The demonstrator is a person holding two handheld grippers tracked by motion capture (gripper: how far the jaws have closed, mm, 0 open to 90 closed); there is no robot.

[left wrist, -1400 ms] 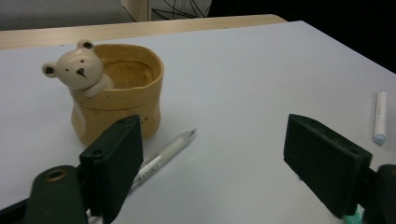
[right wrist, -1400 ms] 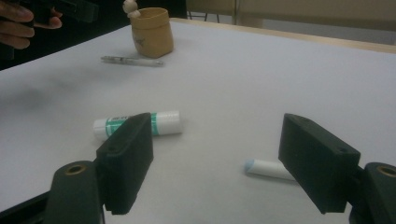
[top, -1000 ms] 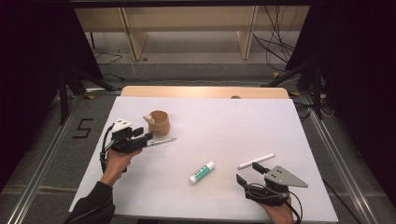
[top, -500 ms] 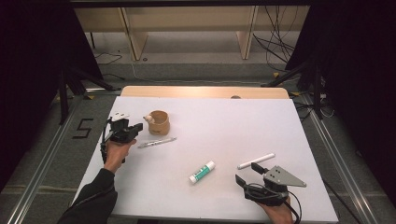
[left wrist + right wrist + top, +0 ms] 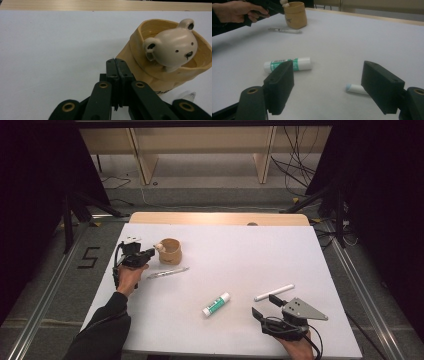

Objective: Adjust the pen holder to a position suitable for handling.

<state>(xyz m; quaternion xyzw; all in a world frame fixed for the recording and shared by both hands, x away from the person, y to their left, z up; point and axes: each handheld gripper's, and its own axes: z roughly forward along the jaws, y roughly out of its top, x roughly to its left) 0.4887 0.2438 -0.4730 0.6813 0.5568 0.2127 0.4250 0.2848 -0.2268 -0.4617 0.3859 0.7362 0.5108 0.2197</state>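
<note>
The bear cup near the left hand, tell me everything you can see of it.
The cup is tan, looks like glazed ceramic, and stands upright near the table's left edge. A cream bear head with round ears, dark eyes and nose sits on its rim. The inside looks empty as far as it shows. The shut left tool is close beside it; contact is unclear. A pen lies just in front, apart.

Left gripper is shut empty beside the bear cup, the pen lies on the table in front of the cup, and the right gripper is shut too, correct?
Not quite: the right gripper is open, its jaws standing wide apart in the right gripper view. The rest holds: the left gripper is shut with nothing between its jaws beside the bear cup, and the pen lies on the table in front of it.
</note>
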